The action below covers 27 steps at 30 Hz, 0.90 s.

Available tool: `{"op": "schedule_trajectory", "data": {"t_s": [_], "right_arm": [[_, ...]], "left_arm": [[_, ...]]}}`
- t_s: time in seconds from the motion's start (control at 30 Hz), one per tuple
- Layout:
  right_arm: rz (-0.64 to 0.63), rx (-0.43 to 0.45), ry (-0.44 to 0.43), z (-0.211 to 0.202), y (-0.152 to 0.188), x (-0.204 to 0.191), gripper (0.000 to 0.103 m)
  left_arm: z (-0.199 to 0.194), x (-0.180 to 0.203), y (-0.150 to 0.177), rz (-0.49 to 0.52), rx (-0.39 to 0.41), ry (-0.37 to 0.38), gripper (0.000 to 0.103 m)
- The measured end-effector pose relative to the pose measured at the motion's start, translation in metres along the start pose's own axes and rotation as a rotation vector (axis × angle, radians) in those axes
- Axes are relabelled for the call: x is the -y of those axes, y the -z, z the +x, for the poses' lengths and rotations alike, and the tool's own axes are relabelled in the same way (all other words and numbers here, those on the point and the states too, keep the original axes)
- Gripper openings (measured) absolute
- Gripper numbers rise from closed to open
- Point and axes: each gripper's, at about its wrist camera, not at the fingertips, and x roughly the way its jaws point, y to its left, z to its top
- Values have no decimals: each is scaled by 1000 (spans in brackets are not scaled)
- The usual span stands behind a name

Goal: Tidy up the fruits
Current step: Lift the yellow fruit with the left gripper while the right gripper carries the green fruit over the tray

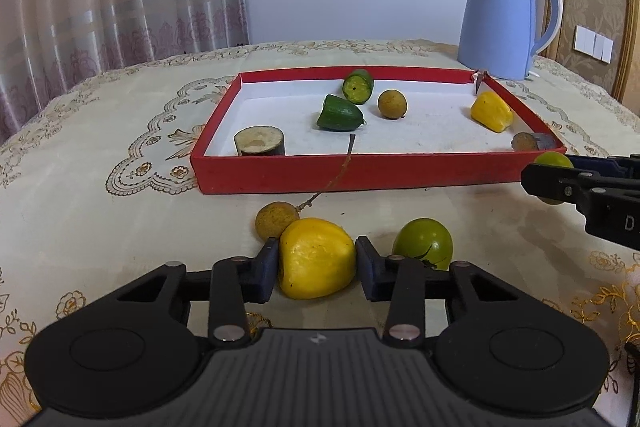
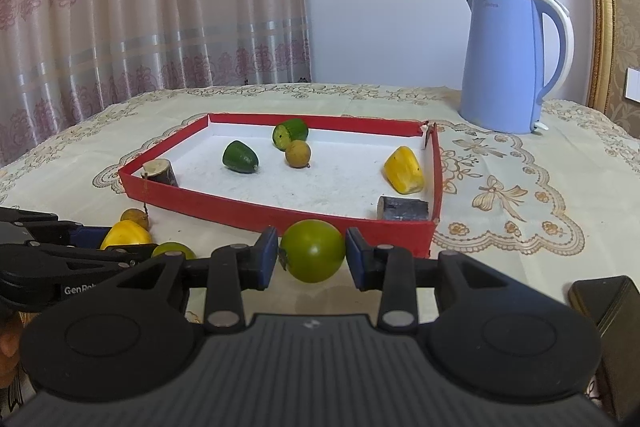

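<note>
Left tool (image 1: pixel 317 267) clamps the yellow fruit (image 1: pixel 316 259). Right tool (image 2: pixel 312 257) grips a green fruit (image 2: pixel 312 251), red tray (image 2: pixel 280 217) at twelve o'clock.

On the surface (image 1: pixel 120 227), a tray (image 1: pixel 380 173) in the middle, a kettle (image 1: pixel 504 23) behind its right corner. In the tray, several fruit pieces (image 1: pixel 340 113) scattered apart. Before the tray, a loose fruit (image 1: pixel 424 249) between both tongs.
</note>
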Motion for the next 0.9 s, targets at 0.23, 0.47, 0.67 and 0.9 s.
{"op": "schedule_trajectory", "data": {"t_s": [0.23,0.47,0.67,0.9], "right_arm": [[-5,2,0,0,-1,-1,35],[-5,2,0,0,-1,-1,35],[-10,8,-1,-4,-3,-2,35],[-13,16,-3,-10,-3,-4,35]], "left_arm": [[-1,-1,1,-5,3,-5,39],[-2,-3,1,-12,1,-10,39],[-4,-4,1,-16,-4,-24,39],[-6,-6,1,-18,-8,-54,39]]}}
